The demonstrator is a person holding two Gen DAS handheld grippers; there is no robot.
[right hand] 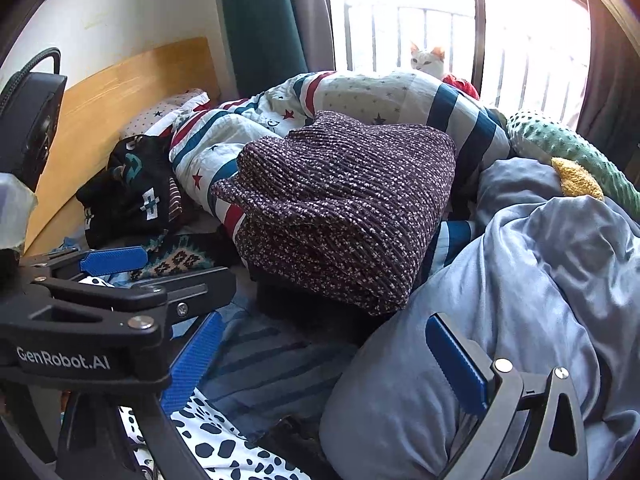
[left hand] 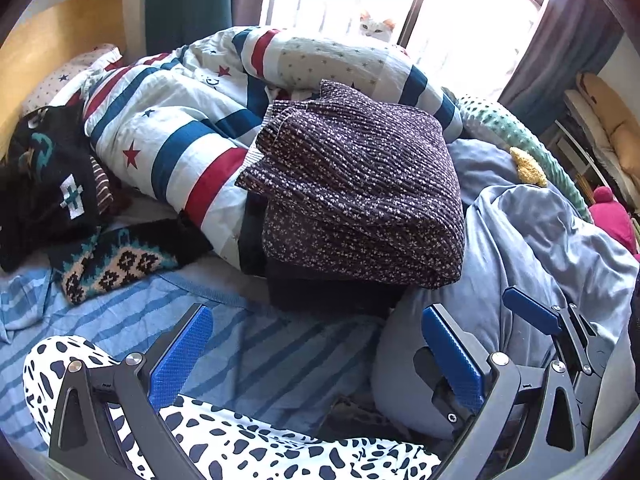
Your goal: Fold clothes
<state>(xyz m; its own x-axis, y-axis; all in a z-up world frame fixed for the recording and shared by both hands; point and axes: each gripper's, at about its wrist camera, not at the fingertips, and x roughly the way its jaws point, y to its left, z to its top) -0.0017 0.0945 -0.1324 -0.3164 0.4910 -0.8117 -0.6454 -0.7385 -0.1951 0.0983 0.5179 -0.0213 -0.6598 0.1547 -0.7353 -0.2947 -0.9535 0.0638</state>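
Left gripper (left hand: 316,344): lower frame, fingers apart, holding nothing, over the striped sheet (left hand: 256,344).
Right gripper (right hand: 324,356): lower frame, fingers apart, empty.
Folded speckled garment (left hand: 360,184): frame centre, lying on a dark stack against the striped duvet (left hand: 168,120).
Cat (left hand: 376,28): top, at the window.

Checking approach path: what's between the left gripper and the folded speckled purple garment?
Left wrist view: only the blue striped sheet lies between the open left gripper and the folded speckled purple garment; nothing stands on it.
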